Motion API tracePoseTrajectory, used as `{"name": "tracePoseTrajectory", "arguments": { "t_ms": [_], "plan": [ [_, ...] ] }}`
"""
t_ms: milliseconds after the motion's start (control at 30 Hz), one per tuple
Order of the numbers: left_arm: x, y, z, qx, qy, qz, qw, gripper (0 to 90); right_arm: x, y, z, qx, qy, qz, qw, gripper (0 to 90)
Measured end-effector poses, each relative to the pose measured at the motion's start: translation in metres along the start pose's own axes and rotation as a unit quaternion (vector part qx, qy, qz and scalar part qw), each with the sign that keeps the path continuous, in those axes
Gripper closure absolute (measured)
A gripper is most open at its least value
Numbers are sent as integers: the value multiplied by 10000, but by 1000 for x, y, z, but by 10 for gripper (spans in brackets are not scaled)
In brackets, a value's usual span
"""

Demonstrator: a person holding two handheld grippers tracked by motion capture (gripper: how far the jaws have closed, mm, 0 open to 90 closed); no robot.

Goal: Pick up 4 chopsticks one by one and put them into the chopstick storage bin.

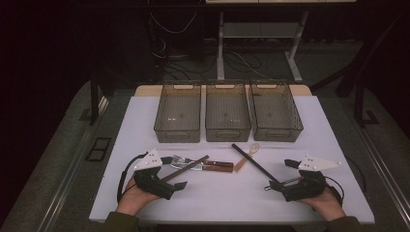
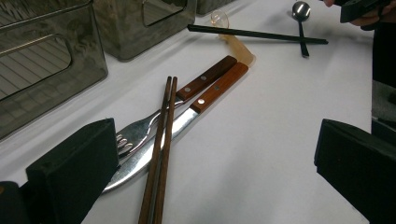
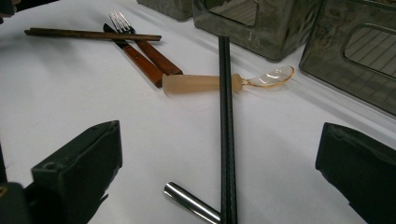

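Note:
My left gripper [image 1: 175, 172] [image 2: 212, 186] rests open on the white table [image 1: 217, 203], with a pair of brown chopsticks [image 1: 186, 167] [image 2: 161, 154] running between its jaws. They lie across a fork [image 2: 144, 128] and a knife [image 2: 187, 119], both wooden-handled. My right gripper [image 1: 280, 174] [image 3: 217, 186] is open too, and a pair of black chopsticks [image 1: 254, 162] [image 3: 225, 126] passes between its jaws. A metal spoon handle [image 3: 191, 203] lies under their near end. A clear spoon with an amber handle [image 1: 246, 155] [image 3: 210, 83] lies under the black chopsticks farther back.
Three grey see-through bins [image 1: 177, 131] [image 1: 227, 131] [image 1: 276, 131] stand side by side at the back of the table, all empty. Bare white table lies in front of the cutlery. A desk frame and cables sit beyond the table.

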State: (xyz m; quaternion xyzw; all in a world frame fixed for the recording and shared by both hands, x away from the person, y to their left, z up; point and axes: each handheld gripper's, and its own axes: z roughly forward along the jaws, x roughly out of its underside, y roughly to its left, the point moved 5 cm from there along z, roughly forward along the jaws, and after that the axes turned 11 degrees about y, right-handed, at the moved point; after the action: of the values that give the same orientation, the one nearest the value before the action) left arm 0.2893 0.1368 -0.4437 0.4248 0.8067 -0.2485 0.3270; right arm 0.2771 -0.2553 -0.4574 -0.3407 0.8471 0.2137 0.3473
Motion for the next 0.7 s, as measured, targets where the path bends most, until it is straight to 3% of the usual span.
{"name": "tracePoseTrajectory", "arguments": {
  "t_ms": [700],
  "plan": [
    [-2, 4, -2, -64, 58, 28, 10000, 0, -2, 1, -2, -145, -32, 65, 9999, 8]
  ]
}}
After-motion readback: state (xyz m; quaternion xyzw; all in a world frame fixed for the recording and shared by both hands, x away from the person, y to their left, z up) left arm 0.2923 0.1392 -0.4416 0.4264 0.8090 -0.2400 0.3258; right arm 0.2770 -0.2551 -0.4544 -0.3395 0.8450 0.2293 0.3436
